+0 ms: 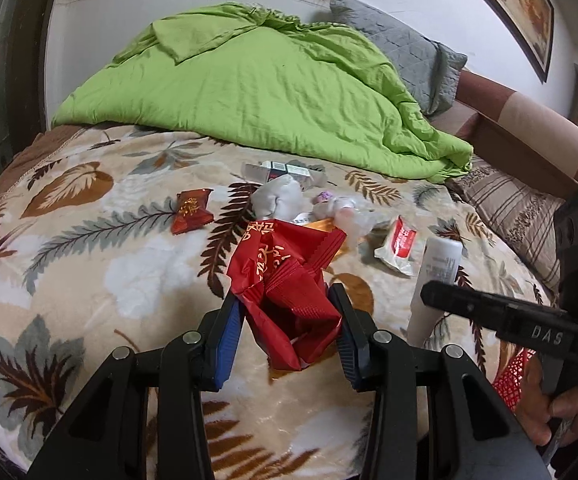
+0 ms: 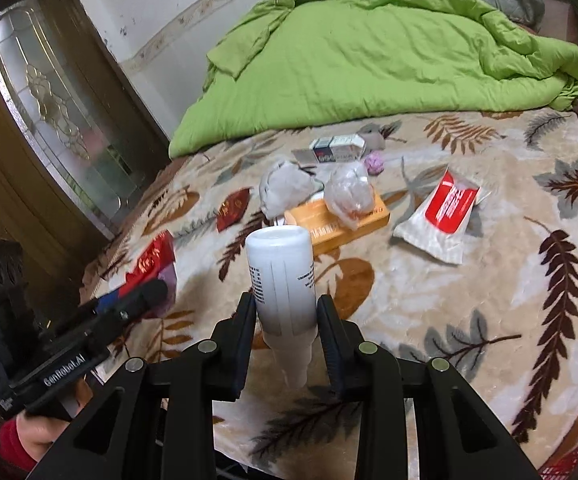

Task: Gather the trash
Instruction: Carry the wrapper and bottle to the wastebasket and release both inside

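Left wrist view: the left gripper (image 1: 287,328) is clenched on a crumpled red wrapper (image 1: 285,280), lifted just above the bed (image 1: 89,280) — keep the squeeze steady so it doesn't slip out.

Right wrist view: the right gripper (image 2: 287,332), angled downward over the bed, grasps a white bottle (image 2: 283,276) near its neck; more litter lies beyond — carry level.

bed blanket (image 1: 89,264): beige plush, leaf print | green quilt (image 1: 249,92): bunched at far side on blanket | grey pillow (image 1: 409,52): behind quilt | framed picture (image 1: 521,4): on wall | glass-panelled door (image 2: 61,120): beside bed
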A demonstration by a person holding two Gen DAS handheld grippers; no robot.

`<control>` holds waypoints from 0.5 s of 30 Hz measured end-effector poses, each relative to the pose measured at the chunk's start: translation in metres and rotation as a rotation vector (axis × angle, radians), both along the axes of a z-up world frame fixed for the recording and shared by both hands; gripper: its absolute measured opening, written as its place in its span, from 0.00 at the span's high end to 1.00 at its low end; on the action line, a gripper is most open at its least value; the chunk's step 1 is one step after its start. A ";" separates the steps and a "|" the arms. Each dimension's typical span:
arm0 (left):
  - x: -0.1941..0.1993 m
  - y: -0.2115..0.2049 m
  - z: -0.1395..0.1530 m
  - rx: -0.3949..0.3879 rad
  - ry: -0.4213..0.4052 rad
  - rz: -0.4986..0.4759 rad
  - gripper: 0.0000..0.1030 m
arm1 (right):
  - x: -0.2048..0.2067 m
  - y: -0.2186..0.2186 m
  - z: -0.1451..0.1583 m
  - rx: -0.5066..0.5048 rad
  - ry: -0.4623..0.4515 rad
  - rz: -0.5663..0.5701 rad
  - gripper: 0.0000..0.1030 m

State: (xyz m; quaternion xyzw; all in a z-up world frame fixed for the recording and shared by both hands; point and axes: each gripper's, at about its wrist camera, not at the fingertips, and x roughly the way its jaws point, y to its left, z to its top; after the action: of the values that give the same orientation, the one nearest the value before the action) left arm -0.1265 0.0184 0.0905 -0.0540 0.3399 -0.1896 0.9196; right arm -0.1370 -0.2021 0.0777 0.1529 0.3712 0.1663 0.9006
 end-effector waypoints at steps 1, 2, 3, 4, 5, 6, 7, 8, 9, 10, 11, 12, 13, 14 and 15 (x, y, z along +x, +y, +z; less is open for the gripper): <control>-0.001 0.000 0.002 -0.003 -0.003 -0.002 0.60 | -0.002 0.000 0.004 0.000 -0.008 -0.002 0.67; -0.003 -0.001 0.004 -0.006 -0.005 -0.004 0.60 | -0.003 0.000 0.005 0.001 -0.013 -0.003 0.67; -0.005 -0.001 0.006 -0.008 -0.010 -0.006 0.60 | -0.004 0.001 0.008 0.001 -0.017 -0.003 0.67; -0.006 -0.001 0.008 -0.010 -0.015 -0.007 0.60 | -0.006 0.002 0.010 0.000 -0.021 -0.003 0.67; -0.007 -0.001 0.009 -0.013 -0.018 -0.008 0.60 | -0.007 0.003 0.011 -0.002 -0.023 -0.004 0.67; -0.009 0.000 0.010 -0.019 -0.020 -0.009 0.60 | -0.008 0.004 0.013 -0.005 -0.025 -0.006 0.67; -0.010 0.001 0.011 -0.025 -0.022 -0.008 0.60 | -0.008 0.005 0.014 -0.005 -0.024 -0.007 0.67; -0.011 0.002 0.012 -0.031 -0.025 -0.009 0.60 | -0.009 0.005 0.015 -0.003 -0.022 -0.007 0.67; -0.011 0.003 0.012 -0.035 -0.026 -0.011 0.60 | -0.009 0.006 0.016 0.000 -0.020 -0.008 0.67; -0.012 0.004 0.012 -0.041 -0.027 -0.012 0.60 | -0.009 0.008 0.017 0.000 -0.018 -0.010 0.67; -0.013 0.006 0.012 -0.049 -0.027 -0.012 0.60 | -0.010 0.009 0.018 -0.003 -0.017 -0.010 0.67; -0.013 0.007 0.012 -0.054 -0.028 -0.013 0.60 | -0.011 0.009 0.018 -0.006 -0.017 -0.009 0.67; -0.013 0.008 0.012 -0.059 -0.027 -0.014 0.60 | -0.012 0.011 0.019 -0.010 -0.020 -0.009 0.67; -0.013 0.009 0.011 -0.064 -0.027 -0.015 0.60 | -0.012 0.013 0.020 -0.016 -0.021 -0.010 0.67; -0.012 0.011 0.011 -0.069 -0.027 -0.015 0.60 | -0.012 0.014 0.020 -0.017 -0.021 -0.010 0.67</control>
State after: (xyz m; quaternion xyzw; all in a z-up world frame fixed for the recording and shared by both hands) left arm -0.1385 0.0293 0.1011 -0.0807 0.3211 -0.2090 0.9201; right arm -0.1489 -0.1882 0.0980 0.1451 0.3624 0.1603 0.9066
